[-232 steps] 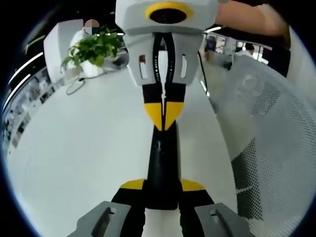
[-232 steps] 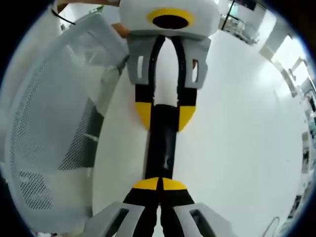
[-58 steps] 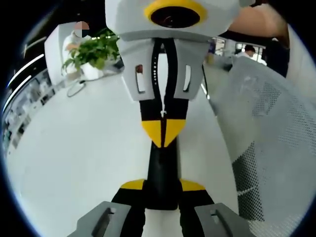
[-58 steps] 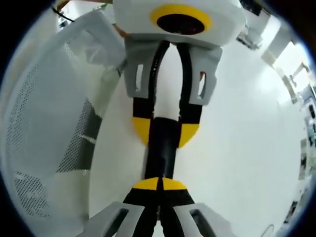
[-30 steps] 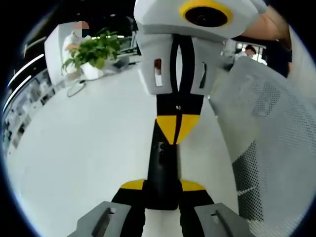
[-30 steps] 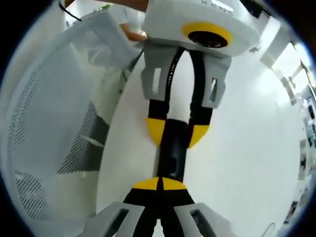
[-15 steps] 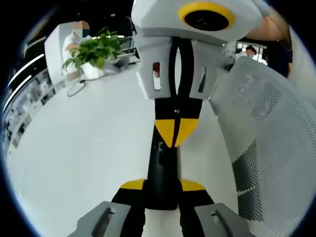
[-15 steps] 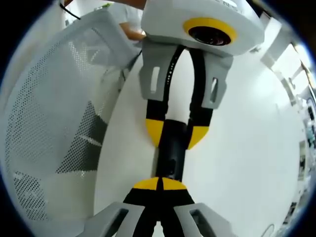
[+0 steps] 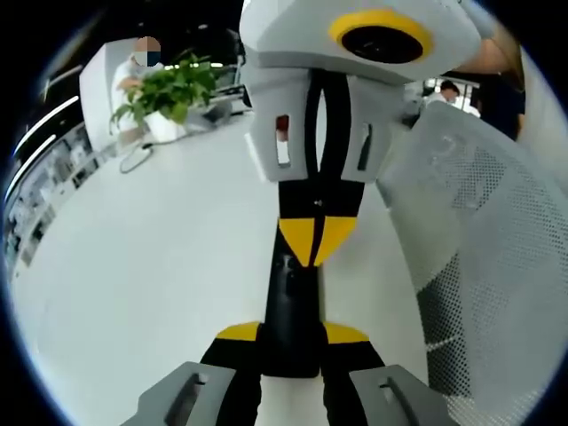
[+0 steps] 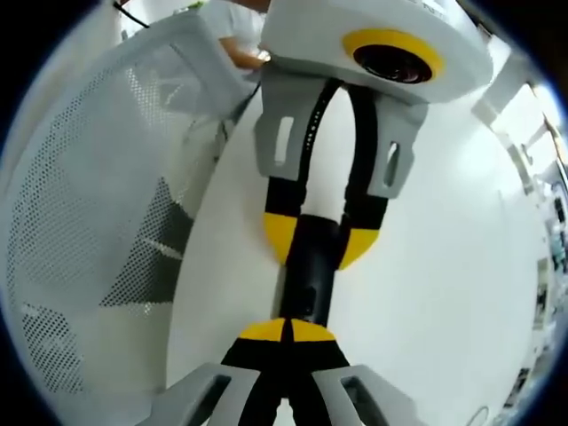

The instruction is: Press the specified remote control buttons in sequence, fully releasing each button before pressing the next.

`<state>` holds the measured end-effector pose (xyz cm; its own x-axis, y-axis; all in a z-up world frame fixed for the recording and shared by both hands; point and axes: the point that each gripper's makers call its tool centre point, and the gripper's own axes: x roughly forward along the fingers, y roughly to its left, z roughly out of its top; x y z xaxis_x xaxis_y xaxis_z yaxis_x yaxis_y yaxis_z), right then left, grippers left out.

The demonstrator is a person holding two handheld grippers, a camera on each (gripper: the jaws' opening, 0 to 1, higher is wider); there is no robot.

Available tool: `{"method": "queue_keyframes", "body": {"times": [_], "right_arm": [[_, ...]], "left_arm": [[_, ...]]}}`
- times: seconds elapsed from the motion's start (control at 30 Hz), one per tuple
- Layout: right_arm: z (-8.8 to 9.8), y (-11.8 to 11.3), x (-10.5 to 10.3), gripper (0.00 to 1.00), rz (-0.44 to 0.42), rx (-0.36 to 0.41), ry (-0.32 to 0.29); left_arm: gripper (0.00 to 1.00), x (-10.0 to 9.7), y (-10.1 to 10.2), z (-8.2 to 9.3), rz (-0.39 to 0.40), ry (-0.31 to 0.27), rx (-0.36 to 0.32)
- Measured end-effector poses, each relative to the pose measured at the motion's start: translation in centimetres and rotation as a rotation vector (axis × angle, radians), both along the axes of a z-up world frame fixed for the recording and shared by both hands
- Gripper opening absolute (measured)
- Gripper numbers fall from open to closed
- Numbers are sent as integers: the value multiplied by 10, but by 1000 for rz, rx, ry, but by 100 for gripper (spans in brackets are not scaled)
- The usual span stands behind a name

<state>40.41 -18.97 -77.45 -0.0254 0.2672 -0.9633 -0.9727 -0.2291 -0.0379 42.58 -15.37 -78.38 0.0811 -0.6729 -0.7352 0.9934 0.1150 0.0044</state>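
Note:
A slim black remote (image 9: 288, 297) is clamped between the yellow-tipped jaws of my left gripper (image 9: 291, 334), which is shut on its near end above the white table. My right gripper (image 9: 317, 240) comes in from the top of the left gripper view. It is shut, and its joined yellow tips lie on the remote's face towards the far end. Whether a button is pressed down is hidden. In the right gripper view my right gripper (image 10: 288, 330) meets the remote (image 10: 311, 284), and beyond it the left gripper (image 10: 319, 241) grips the remote from both sides.
The white table (image 9: 133, 266) stretches away to the left. A potted plant (image 9: 169, 93) and a cable (image 9: 133, 158) sit at its far edge. A white mesh chair (image 9: 479, 257) stands close on one side, and the same mesh chair (image 10: 89, 222) is in the right gripper view.
Over the seconds shown, the right gripper's tips have slid a little along the remote toward the left gripper. In the last half second almost nothing has moved. Both grippers stay shut.

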Motion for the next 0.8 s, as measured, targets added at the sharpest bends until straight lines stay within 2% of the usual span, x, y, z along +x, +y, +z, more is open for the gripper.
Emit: {"method": "queue_keyframes", "body": {"times": [0.6,0.8], "right_arm": [[1,0,0,0,-5,5,-7],[6,2,-4,0,-19,27,5]], "left_arm": [[23,-1,-1,1,-3,-7,4],[23,-2,-1,1,-5,-9,6]]}}
